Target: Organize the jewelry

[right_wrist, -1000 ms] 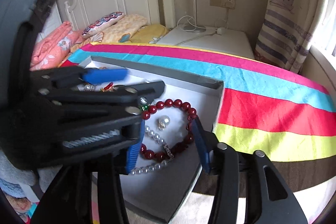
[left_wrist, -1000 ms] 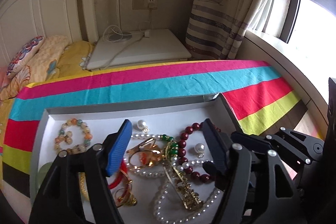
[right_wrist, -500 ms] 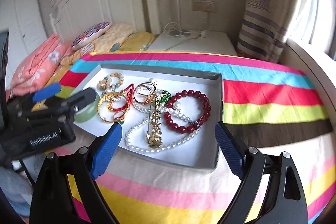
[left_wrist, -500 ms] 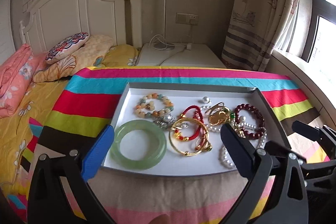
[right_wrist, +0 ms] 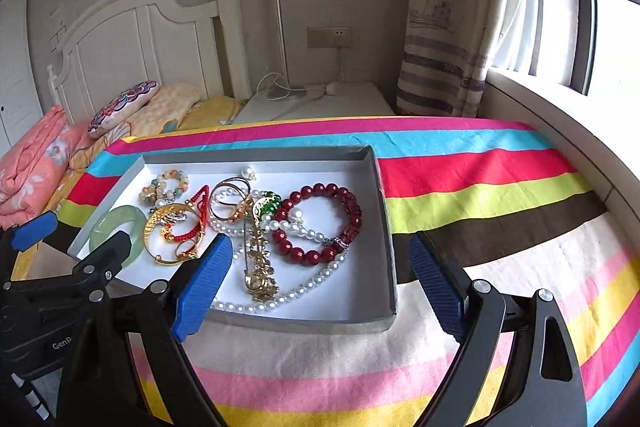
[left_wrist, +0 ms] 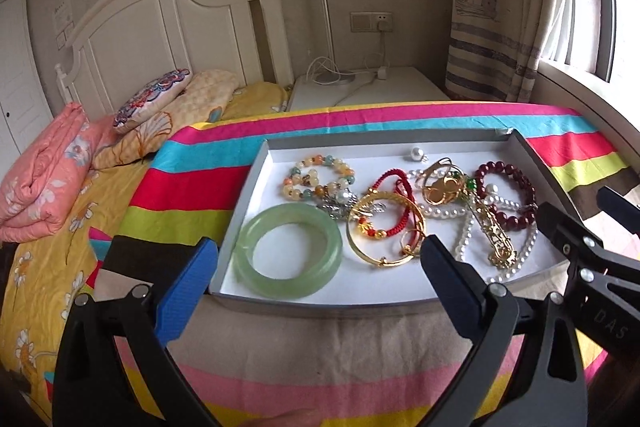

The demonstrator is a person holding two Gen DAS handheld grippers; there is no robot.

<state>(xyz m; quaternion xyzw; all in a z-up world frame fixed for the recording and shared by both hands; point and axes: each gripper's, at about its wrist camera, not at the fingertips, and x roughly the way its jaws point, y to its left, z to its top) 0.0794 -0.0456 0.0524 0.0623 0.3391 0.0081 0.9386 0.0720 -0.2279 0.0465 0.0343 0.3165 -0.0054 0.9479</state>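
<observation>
Green bangle (right_wrist: 116, 227) partly hidden behind left gripper (right_wrist: 72, 239) in right wrist view. Pearl necklace (left_wrist: 516, 259) near loop covered by gripper fingers (left_wrist: 448, 279). Tangled gold pieces (right_wrist: 260, 267) indistinct.

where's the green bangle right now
In the left wrist view the green bangle lies flat in the tray's near-left corner, beside the gold bangle.

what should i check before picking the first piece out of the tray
1. Left gripper open, nothing held: ok
2. Right gripper open, nothing held: ok
3. Both grippers back from the tray: ok
4. Green bangle lies apart from the rest, free to lift: ok
5. Pearl necklace clear of the red bead bracelet: not ok, tangled
6. Place to put pieces: cannot tell
</observation>
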